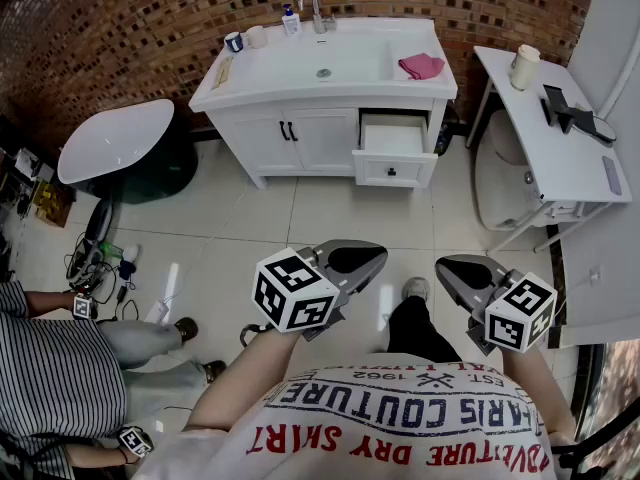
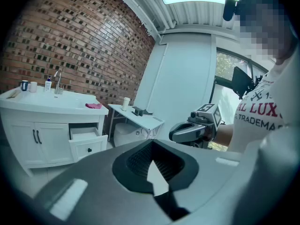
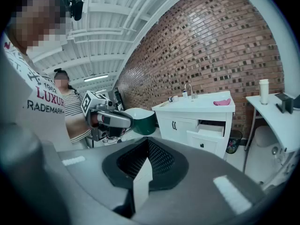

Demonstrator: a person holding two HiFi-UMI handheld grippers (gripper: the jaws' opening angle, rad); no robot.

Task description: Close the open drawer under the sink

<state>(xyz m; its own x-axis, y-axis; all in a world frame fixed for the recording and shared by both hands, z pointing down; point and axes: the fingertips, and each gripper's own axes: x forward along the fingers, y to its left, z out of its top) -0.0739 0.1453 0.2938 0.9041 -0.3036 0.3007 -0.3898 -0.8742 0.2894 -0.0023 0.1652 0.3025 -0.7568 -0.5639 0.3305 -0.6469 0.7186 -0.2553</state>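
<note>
The white sink cabinet stands against the brick wall. Its upper right drawer is pulled out, with a small dark knob on the front. The same open drawer shows at the left of the left gripper view, and the drawer at the right of the right gripper view. My left gripper and right gripper are held near my body, well short of the cabinet, over the tiled floor. Both are shut and hold nothing: left gripper, right gripper.
A pink cloth lies on the counter by the basin. A white side table stands to the right, with a white tub under it. A white basin on a dark green base sits left. Another person crouches at lower left.
</note>
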